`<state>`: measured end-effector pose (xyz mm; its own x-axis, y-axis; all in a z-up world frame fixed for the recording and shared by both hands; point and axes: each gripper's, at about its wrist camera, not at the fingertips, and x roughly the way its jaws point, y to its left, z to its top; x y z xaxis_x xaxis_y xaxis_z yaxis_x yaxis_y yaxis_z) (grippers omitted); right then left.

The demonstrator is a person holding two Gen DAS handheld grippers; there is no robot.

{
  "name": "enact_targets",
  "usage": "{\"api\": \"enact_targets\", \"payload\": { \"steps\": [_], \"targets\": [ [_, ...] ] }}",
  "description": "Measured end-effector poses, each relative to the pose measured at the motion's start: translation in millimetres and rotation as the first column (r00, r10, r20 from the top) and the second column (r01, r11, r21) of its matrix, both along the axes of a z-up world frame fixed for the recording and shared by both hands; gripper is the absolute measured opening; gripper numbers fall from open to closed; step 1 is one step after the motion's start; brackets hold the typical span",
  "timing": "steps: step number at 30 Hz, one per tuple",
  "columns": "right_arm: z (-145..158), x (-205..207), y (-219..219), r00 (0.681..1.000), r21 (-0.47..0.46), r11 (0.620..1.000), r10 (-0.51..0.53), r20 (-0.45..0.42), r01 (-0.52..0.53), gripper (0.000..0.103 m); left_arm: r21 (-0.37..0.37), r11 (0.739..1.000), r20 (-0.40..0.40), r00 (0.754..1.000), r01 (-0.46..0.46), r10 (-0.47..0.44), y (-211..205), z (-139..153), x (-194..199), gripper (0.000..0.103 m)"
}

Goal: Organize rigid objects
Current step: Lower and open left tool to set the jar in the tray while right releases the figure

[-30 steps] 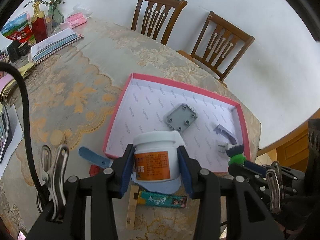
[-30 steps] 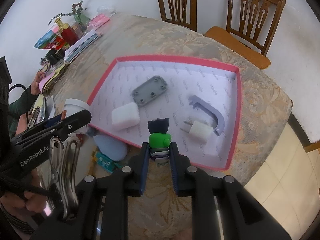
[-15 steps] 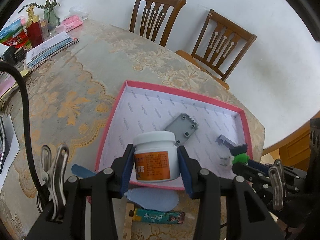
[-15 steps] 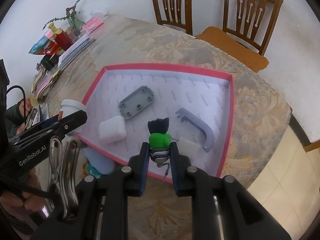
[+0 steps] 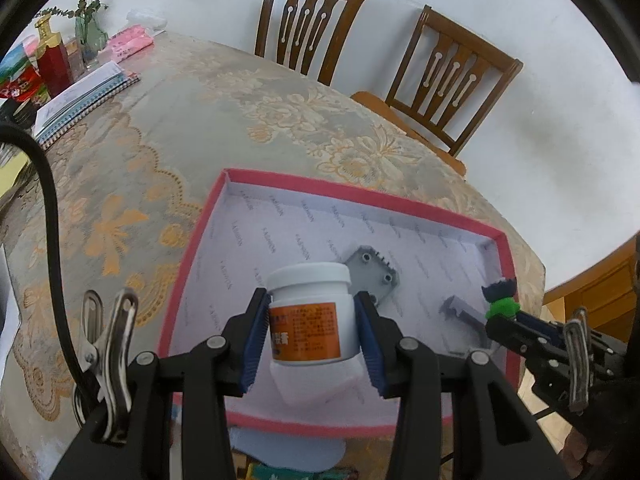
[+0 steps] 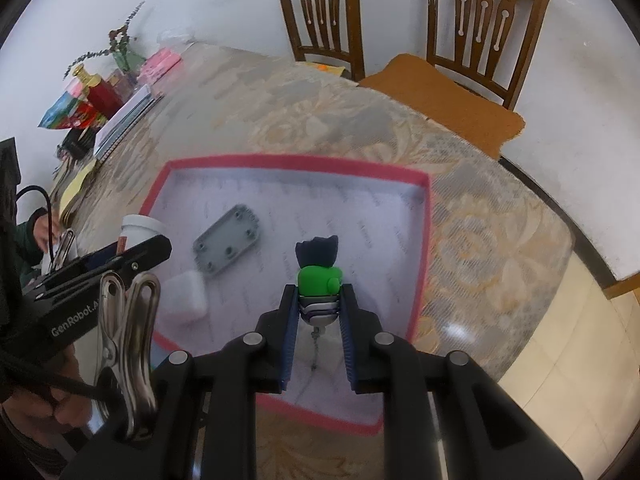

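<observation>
My left gripper (image 5: 311, 332) is shut on a white jar (image 5: 310, 312) with an orange label and a white lid, held above the near part of the pink-rimmed tray (image 5: 360, 194). My right gripper (image 6: 319, 308) is shut on a small green figure (image 6: 319, 278) with a dark head, held over the same tray (image 6: 296, 160) near its right side. Inside the tray lie a grey plate with holes (image 5: 374, 270) (image 6: 229, 244), a white block (image 6: 185, 298) (image 5: 316, 384) and a grey bracket (image 5: 464, 312). In the left wrist view the right gripper with the figure (image 5: 502, 304) shows at the right.
Two wooden chairs (image 5: 308, 24) (image 5: 448, 80) stand behind the patterned table (image 5: 160, 120). Notebooks (image 5: 80, 100), a red bottle (image 5: 50, 60) and a vase (image 5: 90, 36) sit at the far left. A pale blue flat object (image 5: 288, 450) lies just before the tray's near rim.
Both grippers have moved forward over the tray with their objects; the jar now hangs above the white block, and the figure hides the white plug seen earlier.
</observation>
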<state>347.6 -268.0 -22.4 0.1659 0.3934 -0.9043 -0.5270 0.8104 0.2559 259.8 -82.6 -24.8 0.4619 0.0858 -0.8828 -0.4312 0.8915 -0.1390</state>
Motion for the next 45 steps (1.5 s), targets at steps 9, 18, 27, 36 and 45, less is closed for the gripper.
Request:
{"api": "enact_targets", "payload": {
  "steps": [9,18,27,36,45],
  "targets": [
    [-13,26,-1,1.000,-0.022,1.000,-0.018,-0.004,0.018,0.021,-0.005,1.000,-0.035,0.999,-0.003,0.003,0,-16,22,0.045],
    [-25,34,0,0.999,-0.023,1.000,-0.022,-0.036,0.022,0.021,0.001,1.000,-0.059,0.998,0.012,-0.011,-3,-24,32,0.045],
    [-26,33,0,0.999,-0.008,1.000,-0.017,-0.046,0.017,0.021,-0.002,1.000,-0.069,0.998,0.005,-0.005,-4,-26,34,0.045],
    [-15,26,-2,1.000,0.003,1.000,-0.013,0.001,0.013,0.027,0.011,1.000,-0.062,0.998,-0.003,0.004,-8,-20,33,0.053],
    [-4,17,-8,0.999,0.002,1.000,-0.031,0.032,0.031,0.032,0.014,1.000,-0.037,0.999,0.005,-0.004,-14,-5,25,0.053]
  ]
}}
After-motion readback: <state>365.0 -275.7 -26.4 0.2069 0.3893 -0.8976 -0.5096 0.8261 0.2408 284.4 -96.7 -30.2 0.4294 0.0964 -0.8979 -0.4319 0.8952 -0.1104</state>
